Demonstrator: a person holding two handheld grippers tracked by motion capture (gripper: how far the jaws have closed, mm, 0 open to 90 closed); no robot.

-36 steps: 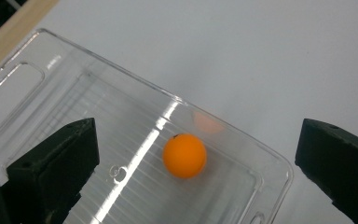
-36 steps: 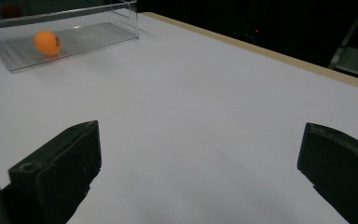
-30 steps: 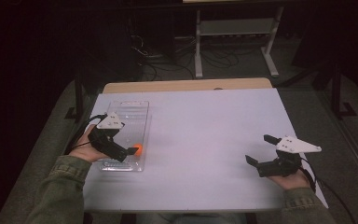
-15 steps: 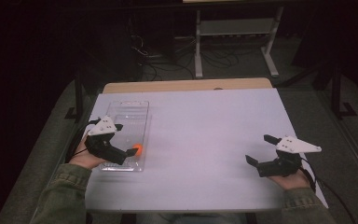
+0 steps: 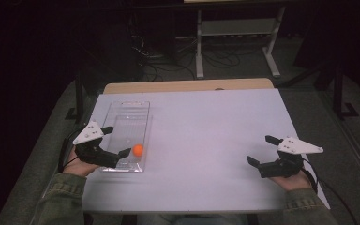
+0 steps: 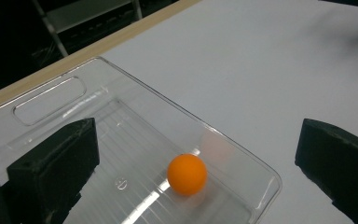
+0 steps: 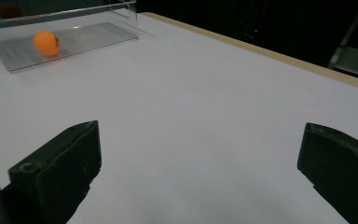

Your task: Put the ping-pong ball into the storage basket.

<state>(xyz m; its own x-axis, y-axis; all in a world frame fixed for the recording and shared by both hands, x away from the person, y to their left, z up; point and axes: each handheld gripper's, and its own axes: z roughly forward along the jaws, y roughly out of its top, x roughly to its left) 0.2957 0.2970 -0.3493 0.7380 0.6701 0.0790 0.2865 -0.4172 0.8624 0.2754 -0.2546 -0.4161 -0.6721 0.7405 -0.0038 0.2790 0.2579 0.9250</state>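
The left gripper point(image 5: 115, 142) hangs with jaws spread wide over the near end of a clear plastic tray point(image 5: 122, 112), holding nothing. An orange ball point(image 6: 187, 174) lies loose on the tray floor between the jaws. The right gripper point(image 5: 262, 150), also wide open and empty, rests well apart over the bare white table point(image 5: 206, 131).

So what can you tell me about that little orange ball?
The orange ball is small, round, smooth and plain, probably plastic. It rests on the ridged floor of the clear tray, near the tray's near end and close to one side wall. The left gripper hangs open over it, jaws apart, not touching.
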